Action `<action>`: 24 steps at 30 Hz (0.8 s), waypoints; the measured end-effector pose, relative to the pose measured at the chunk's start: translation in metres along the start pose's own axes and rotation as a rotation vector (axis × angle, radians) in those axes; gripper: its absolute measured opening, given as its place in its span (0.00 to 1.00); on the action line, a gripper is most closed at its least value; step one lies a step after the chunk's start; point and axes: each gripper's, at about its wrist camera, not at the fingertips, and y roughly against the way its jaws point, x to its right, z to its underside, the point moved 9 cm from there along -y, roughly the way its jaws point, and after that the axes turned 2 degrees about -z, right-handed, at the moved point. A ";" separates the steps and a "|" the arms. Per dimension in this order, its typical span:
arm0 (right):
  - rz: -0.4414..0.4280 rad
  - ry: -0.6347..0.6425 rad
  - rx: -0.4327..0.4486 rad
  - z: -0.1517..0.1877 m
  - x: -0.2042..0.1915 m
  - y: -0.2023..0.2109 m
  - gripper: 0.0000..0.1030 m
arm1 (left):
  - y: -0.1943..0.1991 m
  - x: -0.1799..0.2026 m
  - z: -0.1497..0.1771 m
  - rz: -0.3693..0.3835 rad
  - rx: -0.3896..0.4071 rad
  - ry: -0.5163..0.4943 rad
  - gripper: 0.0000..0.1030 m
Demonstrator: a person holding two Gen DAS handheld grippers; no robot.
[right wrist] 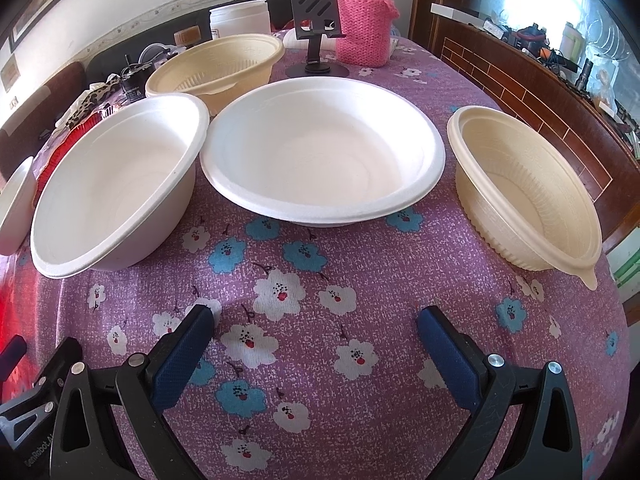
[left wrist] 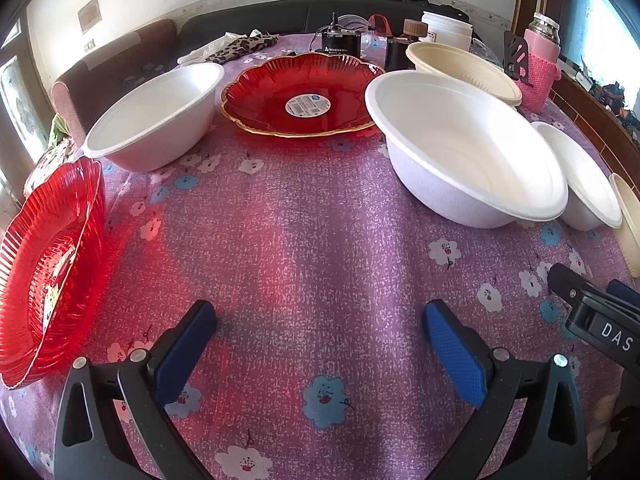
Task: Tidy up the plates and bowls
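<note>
In the left wrist view my left gripper [left wrist: 320,320] is open over bare purple cloth. A red plate [left wrist: 300,96] with a gold rim lies far centre, and a second red plate [left wrist: 52,268] sits at the left table edge. White bowls stand at far left [left wrist: 156,116] and right [left wrist: 464,148], with a smaller white bowl [left wrist: 584,180] behind the right one. In the right wrist view my right gripper [right wrist: 316,328] is open and holds nothing. Ahead of it are a white bowl [right wrist: 324,156], another white bowl [right wrist: 116,188] to its left, and cream bowls at right [right wrist: 524,188] and at the back [right wrist: 216,64].
A pink knitted flask [right wrist: 364,12], a black phone stand [right wrist: 316,20] and a white jar [right wrist: 240,18] stand at the table's far end. Small clutter and a leopard cloth [left wrist: 244,46] lie beyond the red plate. A wooden cabinet [right wrist: 540,88] borders the right side.
</note>
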 end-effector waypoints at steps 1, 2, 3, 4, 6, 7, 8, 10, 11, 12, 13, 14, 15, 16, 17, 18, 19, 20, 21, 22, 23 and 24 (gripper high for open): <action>0.004 0.000 0.002 0.001 0.000 0.001 0.99 | 0.001 0.001 0.001 0.002 -0.008 -0.017 1.00; 0.009 -0.002 0.007 0.003 -0.002 0.002 0.99 | 0.002 0.002 0.003 0.014 -0.028 -0.031 1.00; 0.011 -0.002 0.008 0.003 -0.002 0.002 0.99 | 0.003 0.003 0.006 0.051 -0.065 -0.036 1.00; 0.009 -0.001 0.007 0.003 -0.002 0.002 0.99 | 0.005 0.002 0.008 0.073 -0.076 -0.032 0.99; -0.007 0.000 0.008 0.006 0.000 0.004 0.99 | 0.022 -0.009 0.007 0.118 -0.045 0.018 0.98; -0.024 0.000 0.017 0.008 -0.001 0.008 0.99 | 0.035 -0.016 0.005 0.140 -0.007 0.040 0.98; -0.041 -0.004 0.029 0.010 -0.001 0.012 0.99 | 0.047 -0.022 0.001 0.152 0.027 0.053 0.98; -0.088 -0.020 0.083 0.011 -0.001 0.030 0.99 | 0.075 -0.038 -0.005 0.176 0.113 0.079 0.98; -0.110 -0.027 0.119 0.010 -0.002 0.042 0.99 | 0.085 -0.046 -0.007 0.184 0.139 0.093 0.98; -0.142 -0.030 0.167 0.007 -0.004 0.057 0.99 | 0.094 -0.053 -0.008 0.194 0.157 0.111 0.98; -0.167 -0.030 0.209 0.003 -0.006 0.071 0.99 | 0.103 -0.061 -0.008 0.203 0.164 0.132 0.98; -0.184 -0.031 0.244 -0.001 -0.008 0.084 0.99 | 0.108 -0.067 -0.007 0.202 0.162 0.134 0.98; -0.207 -0.034 0.286 -0.007 -0.011 0.099 0.99 | 0.114 -0.071 -0.009 0.203 0.163 0.129 0.98; -0.234 -0.037 0.326 -0.013 -0.013 0.115 0.99 | 0.121 -0.077 -0.011 0.207 0.174 0.129 0.97; -0.252 -0.032 0.360 -0.019 -0.016 0.130 0.99 | 0.130 -0.084 -0.013 0.207 0.193 0.143 0.96; -0.263 -0.025 0.388 -0.024 -0.019 0.144 0.99 | 0.141 -0.093 -0.017 0.203 0.221 0.166 0.96; -0.274 -0.015 0.420 -0.031 -0.022 0.159 0.99 | 0.150 -0.100 -0.019 0.202 0.244 0.179 0.96; -0.283 0.002 0.450 -0.039 -0.027 0.175 0.99 | 0.163 -0.107 -0.025 0.200 0.279 0.188 0.96; -0.289 0.017 0.468 -0.046 -0.031 0.187 0.99 | 0.174 -0.114 -0.029 0.194 0.308 0.191 0.97; -0.308 0.037 0.483 -0.056 -0.038 0.201 0.99 | 0.187 -0.120 -0.037 0.181 0.339 0.186 0.96; -0.337 0.047 0.487 -0.064 -0.043 0.212 0.99 | 0.195 -0.123 -0.043 0.171 0.357 0.178 0.96; -0.374 0.050 0.483 -0.075 -0.050 0.219 0.99 | 0.203 -0.127 -0.048 0.161 0.374 0.173 0.96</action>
